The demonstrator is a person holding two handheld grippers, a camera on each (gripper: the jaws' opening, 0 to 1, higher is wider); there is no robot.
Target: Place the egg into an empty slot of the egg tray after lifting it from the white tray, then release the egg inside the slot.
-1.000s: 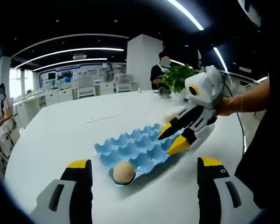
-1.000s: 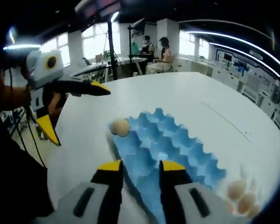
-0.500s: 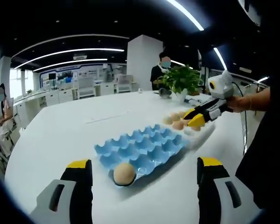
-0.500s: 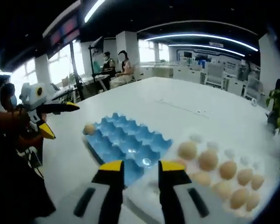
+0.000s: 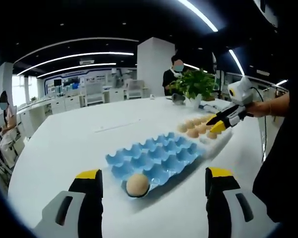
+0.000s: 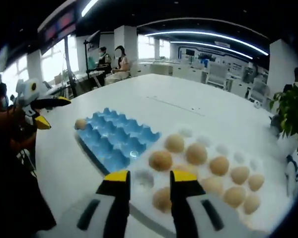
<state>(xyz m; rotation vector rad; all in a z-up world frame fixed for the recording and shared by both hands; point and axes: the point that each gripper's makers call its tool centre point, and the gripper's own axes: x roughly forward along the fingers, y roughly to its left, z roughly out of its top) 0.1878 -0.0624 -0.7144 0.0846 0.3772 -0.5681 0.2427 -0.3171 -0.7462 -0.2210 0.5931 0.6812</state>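
A blue egg tray lies on the white table, with one brown egg in its nearest corner slot. My left gripper is open wide just in front of that egg, with nothing between its fingers. Beyond the blue tray, my right gripper hovers over the white tray of several eggs. In the right gripper view, my right gripper is open and empty above the near edge of the white tray, close to an egg. The blue egg tray, its egg and my left gripper lie to the left.
A potted plant stands at the table's far edge, with a person behind it. People sit at desks in the background. A hand holds the right gripper. Bare table spreads left of the blue tray.
My right gripper has gone from over the blue egg tray across to the white tray of eggs, still open and empty. The left gripper has barely moved.
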